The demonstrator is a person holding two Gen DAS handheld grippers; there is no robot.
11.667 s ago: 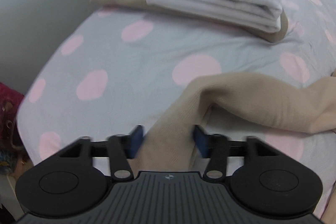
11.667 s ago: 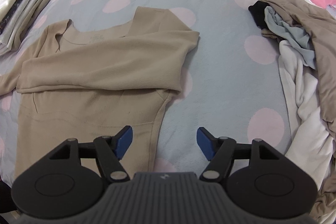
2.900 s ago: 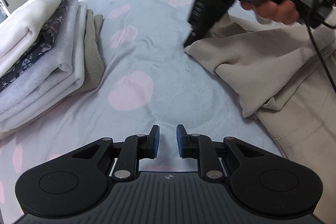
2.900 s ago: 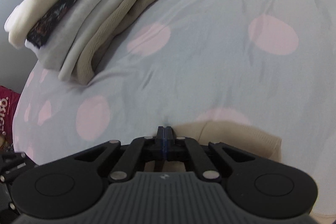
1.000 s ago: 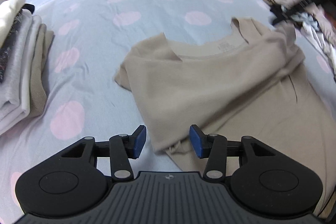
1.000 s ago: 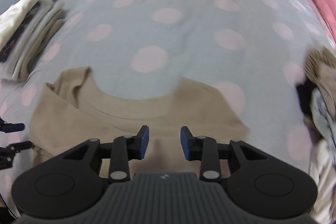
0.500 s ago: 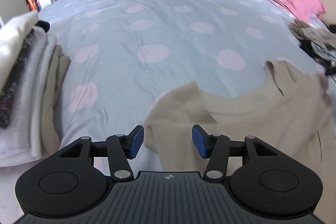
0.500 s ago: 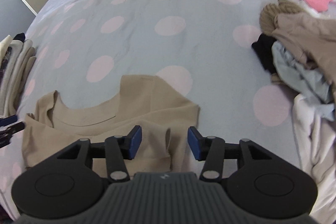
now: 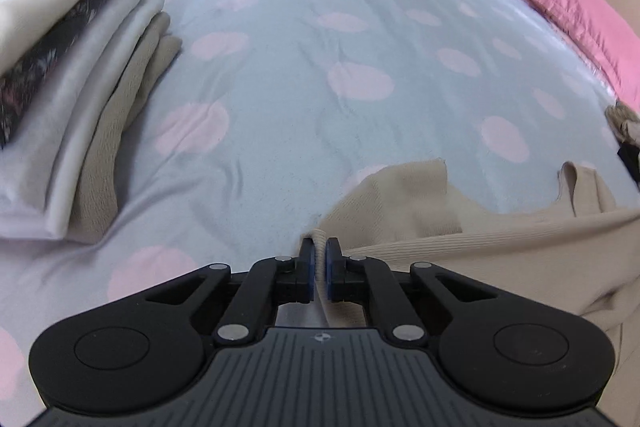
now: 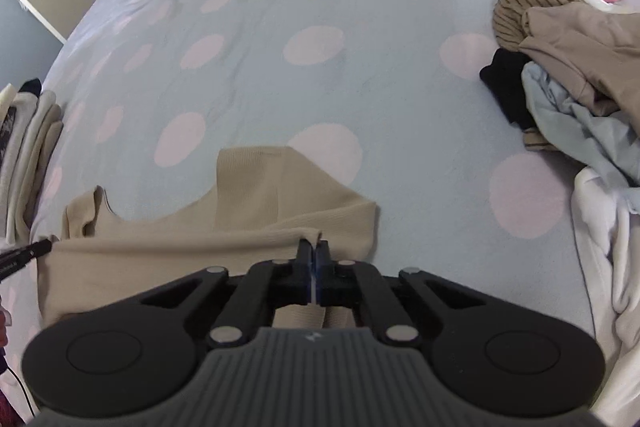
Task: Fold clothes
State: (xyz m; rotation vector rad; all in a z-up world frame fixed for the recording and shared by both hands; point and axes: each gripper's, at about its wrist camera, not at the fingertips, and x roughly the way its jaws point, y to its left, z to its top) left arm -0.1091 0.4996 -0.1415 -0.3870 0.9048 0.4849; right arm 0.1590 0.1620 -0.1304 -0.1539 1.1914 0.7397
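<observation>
Lying on a bed [image 9: 304, 27] spread with a pale blue cover dotted in pink, a beige ribbed top [image 10: 256, 203] is pinched at two points by a pair of hand-held grippers. At far left a stack of folded clothes [image 9: 72, 75] sits on the cover: a cream piece on top, then a dark patterned one, a pale grey one and a beige one at the bottom, well apart from the top. Just right of the stack, the left gripper [image 9: 319, 259] has its blue-padded jaws drawn in almost fully, with a fold of the top's edge nipped between them; from there the fabric runs off to the right, one corner standing up beside the neckline. In the right wrist view the top lies low and centre on the cover with its scooped neckline facing away from the camera and its fabric folded across the body. The right gripper [image 10: 313, 255] has its jaws pressed together on the near right edge of that fold. Further right, a heap of unfolded clothes [image 10: 568, 95] in tan, black, light blue and white lies near the bed's edge, and a pink pillow [image 9: 580, 11] rests beyond it.
</observation>
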